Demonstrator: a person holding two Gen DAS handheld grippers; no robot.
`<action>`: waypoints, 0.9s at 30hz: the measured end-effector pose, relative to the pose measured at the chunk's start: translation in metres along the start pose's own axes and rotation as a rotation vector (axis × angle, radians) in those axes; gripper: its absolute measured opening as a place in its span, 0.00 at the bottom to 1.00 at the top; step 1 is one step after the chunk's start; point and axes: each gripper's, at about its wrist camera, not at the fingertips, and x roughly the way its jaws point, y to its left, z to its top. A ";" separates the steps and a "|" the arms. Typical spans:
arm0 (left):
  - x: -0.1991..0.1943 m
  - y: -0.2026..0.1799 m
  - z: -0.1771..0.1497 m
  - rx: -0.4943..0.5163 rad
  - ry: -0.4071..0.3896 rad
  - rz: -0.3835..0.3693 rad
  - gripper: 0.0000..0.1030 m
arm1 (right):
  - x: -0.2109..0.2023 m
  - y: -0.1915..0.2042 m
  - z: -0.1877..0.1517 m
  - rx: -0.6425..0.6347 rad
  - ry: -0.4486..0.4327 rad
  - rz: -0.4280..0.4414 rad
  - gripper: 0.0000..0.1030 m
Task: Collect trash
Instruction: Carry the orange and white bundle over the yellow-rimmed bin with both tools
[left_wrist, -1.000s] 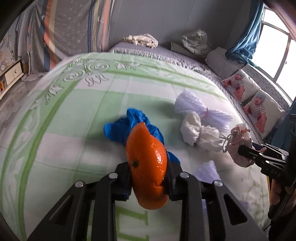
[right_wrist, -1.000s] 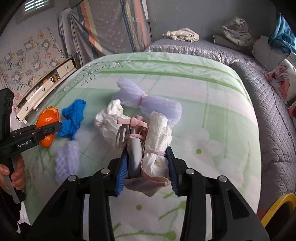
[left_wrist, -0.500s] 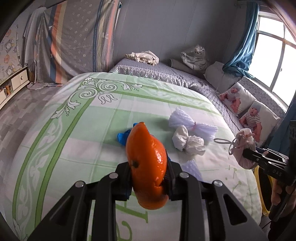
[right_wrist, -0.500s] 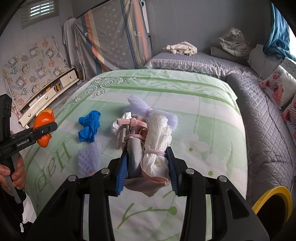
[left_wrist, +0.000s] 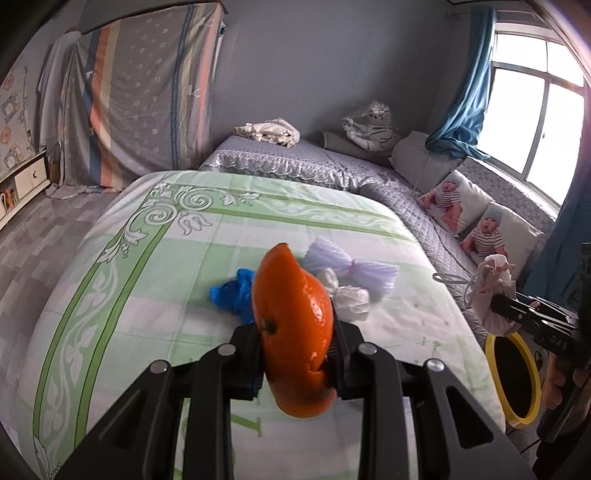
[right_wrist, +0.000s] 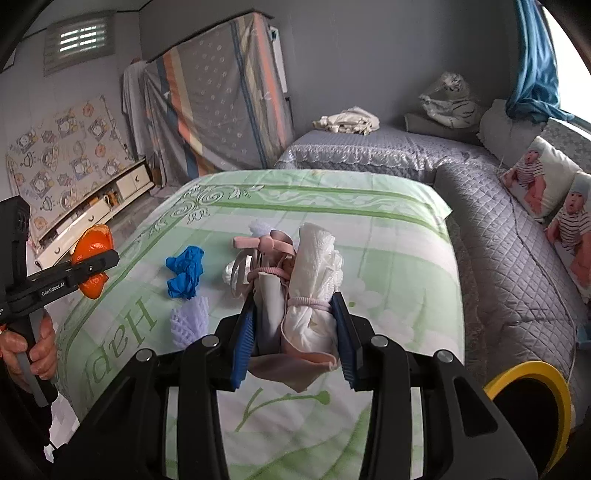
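Observation:
My left gripper (left_wrist: 297, 363) is shut on an orange peel (left_wrist: 293, 332) and holds it above the near part of the green bed sheet (left_wrist: 155, 280); the peel also shows in the right wrist view (right_wrist: 90, 260). My right gripper (right_wrist: 293, 341) is shut on a white and pink tied bundle of tissue and cloth (right_wrist: 301, 302), seen from the left wrist too (left_wrist: 493, 295). On the sheet lie a blue crumpled glove (right_wrist: 184, 273), a white wad (left_wrist: 349, 299), a lilac foam net tied like a bow (left_wrist: 351, 267) and a second lilac foam net (right_wrist: 190, 319).
A yellow-rimmed bin (right_wrist: 528, 402) stands on the floor at the bed's right front corner, below the right gripper (left_wrist: 515, 376). A grey quilted bed (right_wrist: 498, 240) with baby-print pillows (left_wrist: 480, 229) runs along the right. A low cabinet (right_wrist: 92, 206) is at left.
Both grippers have pulled back and up from the bed with their loads, so the bed items look smaller and farther. The yellow bin has come into both views.

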 end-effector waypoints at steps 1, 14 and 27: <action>-0.001 -0.004 0.002 0.007 -0.004 -0.006 0.25 | -0.004 -0.002 0.000 0.005 -0.007 -0.003 0.36; -0.003 -0.074 0.012 0.105 -0.022 -0.112 0.25 | -0.061 -0.047 -0.011 0.083 -0.090 -0.078 0.36; 0.018 -0.185 0.012 0.252 0.009 -0.290 0.25 | -0.107 -0.108 -0.035 0.189 -0.149 -0.186 0.36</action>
